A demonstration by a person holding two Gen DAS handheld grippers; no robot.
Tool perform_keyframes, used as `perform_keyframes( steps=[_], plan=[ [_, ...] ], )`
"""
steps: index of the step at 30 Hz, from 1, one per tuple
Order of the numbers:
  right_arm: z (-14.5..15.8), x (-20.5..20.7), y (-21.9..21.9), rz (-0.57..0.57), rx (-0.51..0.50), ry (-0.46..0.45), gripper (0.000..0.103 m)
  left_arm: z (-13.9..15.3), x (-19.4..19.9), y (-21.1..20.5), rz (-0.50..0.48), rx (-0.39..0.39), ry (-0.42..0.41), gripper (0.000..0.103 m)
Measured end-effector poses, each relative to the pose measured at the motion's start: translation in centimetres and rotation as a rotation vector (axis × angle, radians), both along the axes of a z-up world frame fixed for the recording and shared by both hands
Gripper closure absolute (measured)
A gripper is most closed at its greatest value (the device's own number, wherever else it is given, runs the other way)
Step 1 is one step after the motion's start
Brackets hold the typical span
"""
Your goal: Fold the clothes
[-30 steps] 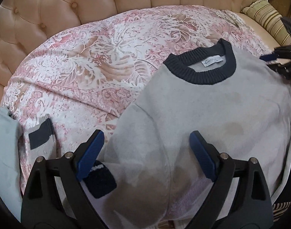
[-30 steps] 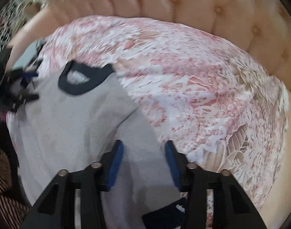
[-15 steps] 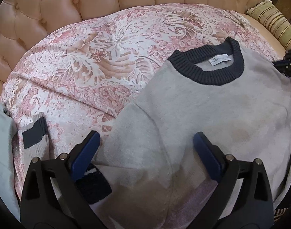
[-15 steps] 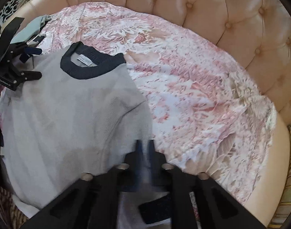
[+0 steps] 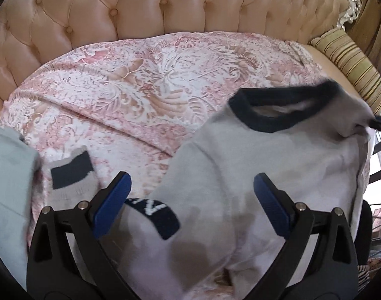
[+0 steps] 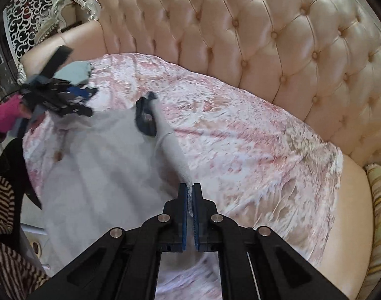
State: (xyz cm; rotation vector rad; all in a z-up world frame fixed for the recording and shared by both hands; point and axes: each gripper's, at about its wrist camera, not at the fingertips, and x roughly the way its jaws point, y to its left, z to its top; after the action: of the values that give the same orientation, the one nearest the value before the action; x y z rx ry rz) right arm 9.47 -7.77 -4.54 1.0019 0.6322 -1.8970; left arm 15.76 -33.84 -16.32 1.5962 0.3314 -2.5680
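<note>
At the far left of the left wrist view lies a pale blue-grey garment [image 5: 8,187], partly out of frame, on the pink floral cover [image 5: 145,95] spread over a tufted peach sofa [image 5: 140,10]. Just right of it rests a small grey knit piece with a dark band [image 5: 71,175]. The left gripper [image 5: 190,200] hangs above the cover with its blue-padded fingers [image 5: 111,203] wide apart; nothing is between the pads, and below them lie a dark ribbed cuff [image 5: 156,211] and the lower body of the grey sweater [image 5: 252,175]. The sweater occupies the centre-right of the cover, its navy collar [image 5: 282,110] raised and blurred, the fabric drawn toward the right edge. A striped cushion [image 5: 350,72] sits at the sofa's right end. In the right wrist view, a pink-sleeved hand [image 6: 6,117] at far left carries the left gripper [image 6: 73,100]. The sweater [image 6: 103,170] spreads across the left half, its collar [image 6: 145,117] standing on edge. The right gripper [image 6: 189,200] is clamped tight on a fold of the sweater, which stretches taut from the collar to the pads. The cover [image 6: 252,150] lies to the right.
</note>
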Motion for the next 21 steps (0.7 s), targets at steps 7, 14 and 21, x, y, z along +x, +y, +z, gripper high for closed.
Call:
perform_keyframes(
  steps=[7, 14, 21],
  plan=[
    [-1.9, 2.7, 3.5, -0.144, -0.082, -0.046, 0.100, 0.5, -1.0, 2.2, -0.187, -0.136, -0.039, 0.004],
    [0.2, 1.3, 2.8, -0.163, -0.110, -0.013, 0.100, 1.2, -3.5, 3.7, -0.449, -0.248, -0.128, 0.011],
    [0.9, 0.0, 3.3, -0.175, -0.145, -0.017, 0.099, 0.4, -6.8, 4.0, -0.657, -0.352, -0.140, 0.015]
  ],
)
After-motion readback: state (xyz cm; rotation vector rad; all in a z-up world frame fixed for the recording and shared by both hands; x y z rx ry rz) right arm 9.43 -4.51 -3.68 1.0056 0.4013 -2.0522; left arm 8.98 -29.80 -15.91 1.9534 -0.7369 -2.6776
